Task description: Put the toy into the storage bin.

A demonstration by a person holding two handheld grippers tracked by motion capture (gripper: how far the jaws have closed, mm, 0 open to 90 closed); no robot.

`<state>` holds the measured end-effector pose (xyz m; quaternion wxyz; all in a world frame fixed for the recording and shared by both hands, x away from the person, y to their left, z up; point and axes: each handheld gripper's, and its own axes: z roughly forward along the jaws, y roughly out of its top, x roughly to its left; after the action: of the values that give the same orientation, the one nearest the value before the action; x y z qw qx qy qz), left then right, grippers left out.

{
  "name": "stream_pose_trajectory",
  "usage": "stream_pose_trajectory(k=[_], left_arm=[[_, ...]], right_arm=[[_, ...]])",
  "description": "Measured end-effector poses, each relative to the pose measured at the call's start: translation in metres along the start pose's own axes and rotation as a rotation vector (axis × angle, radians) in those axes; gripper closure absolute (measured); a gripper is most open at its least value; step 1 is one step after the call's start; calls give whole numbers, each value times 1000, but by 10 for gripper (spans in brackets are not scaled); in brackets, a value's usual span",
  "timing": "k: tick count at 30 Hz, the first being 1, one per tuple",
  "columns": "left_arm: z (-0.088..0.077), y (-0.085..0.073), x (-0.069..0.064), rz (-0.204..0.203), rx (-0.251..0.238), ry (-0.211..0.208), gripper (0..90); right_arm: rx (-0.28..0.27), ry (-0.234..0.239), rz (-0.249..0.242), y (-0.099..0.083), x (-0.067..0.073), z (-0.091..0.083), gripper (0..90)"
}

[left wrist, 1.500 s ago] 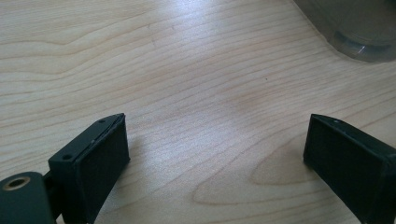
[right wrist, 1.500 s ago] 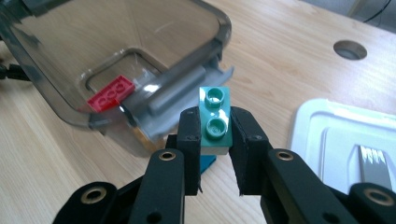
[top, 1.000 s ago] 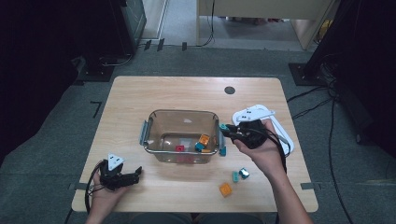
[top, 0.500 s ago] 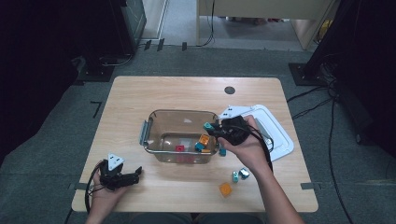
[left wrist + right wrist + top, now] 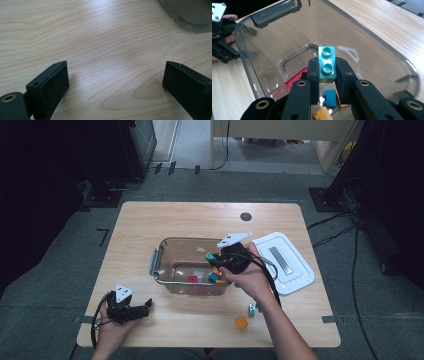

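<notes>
My right gripper [image 5: 327, 68] is shut on a teal two-stud brick [image 5: 327, 63] and holds it over the inside of the clear plastic container [image 5: 372, 37]. From above, the right gripper [image 5: 214, 260] hangs over the container's [image 5: 165, 242] right half with the teal brick [image 5: 210, 256] at its tip. On the container's floor lie a red brick [image 5: 192, 279], a blue brick [image 5: 330, 97] and an orange one [image 5: 323, 115]. My left gripper [image 5: 145, 306] rests on the table [image 5: 150, 220] near the front left corner, open, with bare wood between its jaws [image 5: 115, 82].
A white lid [image 5: 282, 262] lies to the right of the container. A teal-and-grey brick [image 5: 253, 308] and an orange brick [image 5: 242, 322] sit on the table by the right forearm. A dark round hole [image 5: 245, 216] marks the far side of the tabletop.
My right gripper has carried the teal brick leftward from beside the lid to over the container. The left gripper has stayed put.
</notes>
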<state>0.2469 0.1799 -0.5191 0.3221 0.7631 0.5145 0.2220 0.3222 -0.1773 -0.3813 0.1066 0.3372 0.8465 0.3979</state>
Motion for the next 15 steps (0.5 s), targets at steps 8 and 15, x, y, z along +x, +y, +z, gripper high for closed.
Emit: stream_pose_trajectory(k=[8, 15], left_arm=[[0, 0, 0, 0, -2, -3, 66], [0, 0, 0, 2, -1, -4, 66]], right_arm=[[43, 15, 1, 7, 3, 21, 760], [76, 30, 14, 8, 2, 32, 716]])
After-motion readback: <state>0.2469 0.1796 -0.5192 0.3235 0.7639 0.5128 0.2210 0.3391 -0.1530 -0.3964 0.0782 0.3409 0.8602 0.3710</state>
